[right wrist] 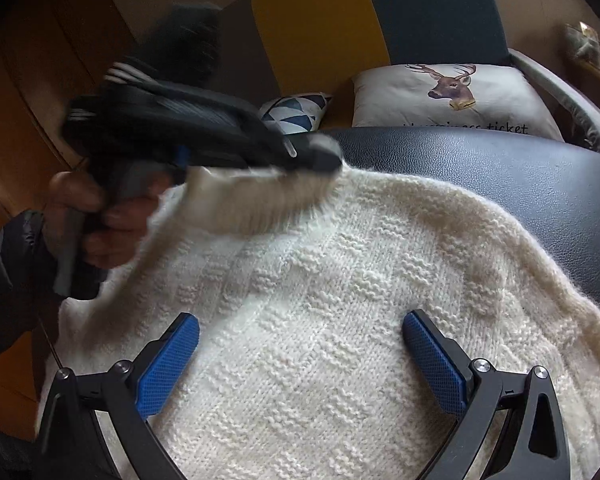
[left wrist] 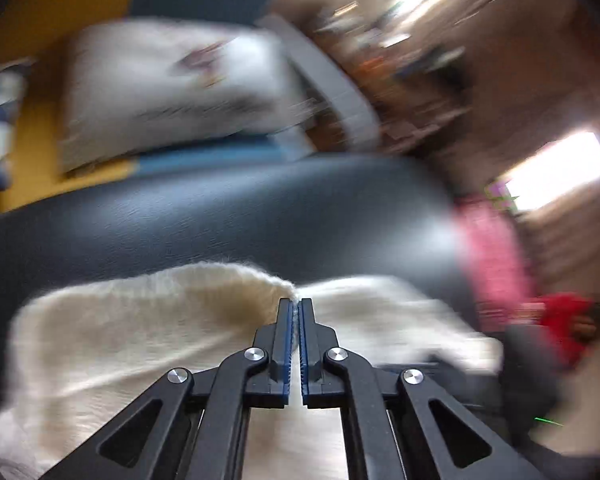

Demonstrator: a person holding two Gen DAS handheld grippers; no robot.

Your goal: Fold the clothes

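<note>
Sweater (right wrist: 340,300), one, cream knit, lies spread over the black leather seat (right wrist: 520,184), collar end toward the cushions. Left hand-held gripper (left wrist: 296,308) is clenched on a fold of the knit near the collar, jaws pinched tight with wool between them; in the right wrist view it appears blurred at the top of the garment, gripped by a person's hand (right wrist: 96,220). Right hand-held gripper (right wrist: 300,340) hangs released above the sweater body, jaws wide apart, touching nothing. Risks, as a judgement: loose fuzzy knit could stretch or snag on the ribbed pads if the left side pulls hard; with only one side pinched the fold could go crooked; the slick seat could let the whole garment slide. Counts: one sweater, two grippers, two cushions, a deer-print cushion (right wrist: 452,96) and a triangle-pattern cushion (right wrist: 296,114).
</note>
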